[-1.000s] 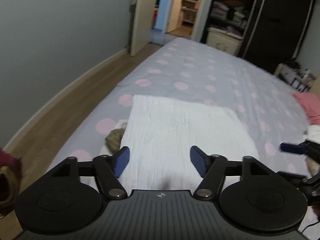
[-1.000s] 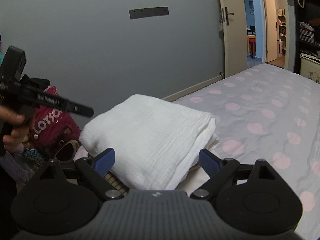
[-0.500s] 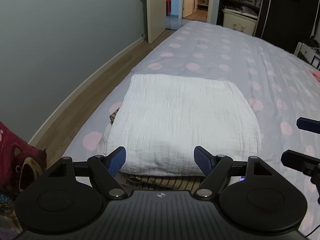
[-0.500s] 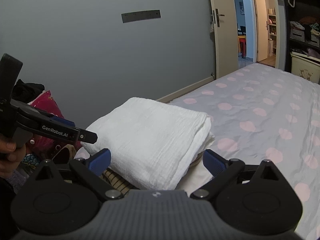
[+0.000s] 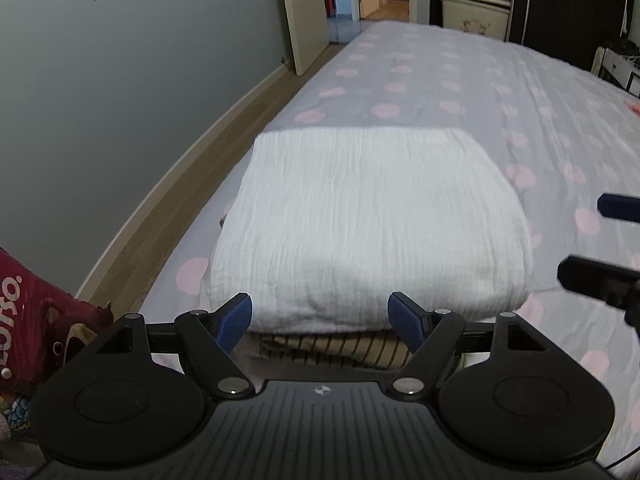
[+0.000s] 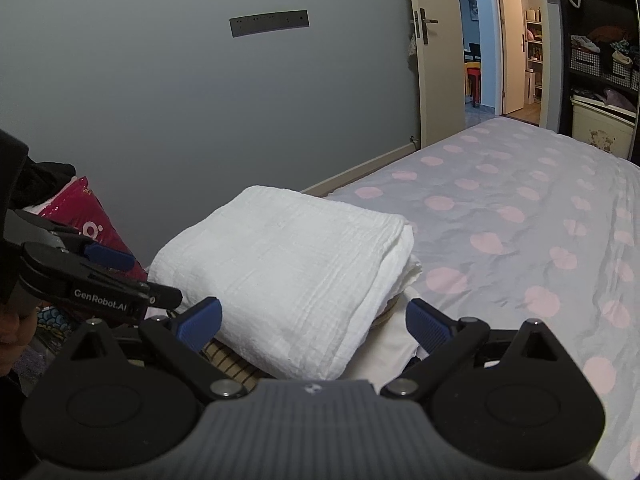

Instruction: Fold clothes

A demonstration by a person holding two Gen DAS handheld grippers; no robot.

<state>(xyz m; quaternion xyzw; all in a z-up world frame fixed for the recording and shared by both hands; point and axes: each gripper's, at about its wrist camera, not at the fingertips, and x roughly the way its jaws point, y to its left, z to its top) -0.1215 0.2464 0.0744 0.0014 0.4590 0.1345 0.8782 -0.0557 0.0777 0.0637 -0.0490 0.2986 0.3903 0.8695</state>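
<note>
A folded white cloth (image 5: 372, 224) lies on top of a stack at the near corner of the bed; it also shows in the right wrist view (image 6: 292, 276). Under it a striped garment (image 5: 332, 346) and another white piece (image 6: 394, 344) stick out. My left gripper (image 5: 322, 322) is open and empty, its fingers at the cloth's near edge. My right gripper (image 6: 314, 320) is open and empty, straddling the stack's near corner. The right gripper's fingers (image 5: 600, 276) show at the right of the left wrist view, and the left gripper's fingers (image 6: 108, 284) at the left of the right wrist view.
The bed has a grey sheet with pink dots (image 5: 460, 92). A red bag (image 5: 36, 320) stands on the floor left of the bed. A grey wall (image 6: 200, 100), an open door (image 6: 436, 64) and dark wardrobes (image 5: 568, 0) stand beyond.
Both grippers have drawn back and lowered toward the stack's near edge. The striped garment under the white cloth has come into view. Both stay open.
</note>
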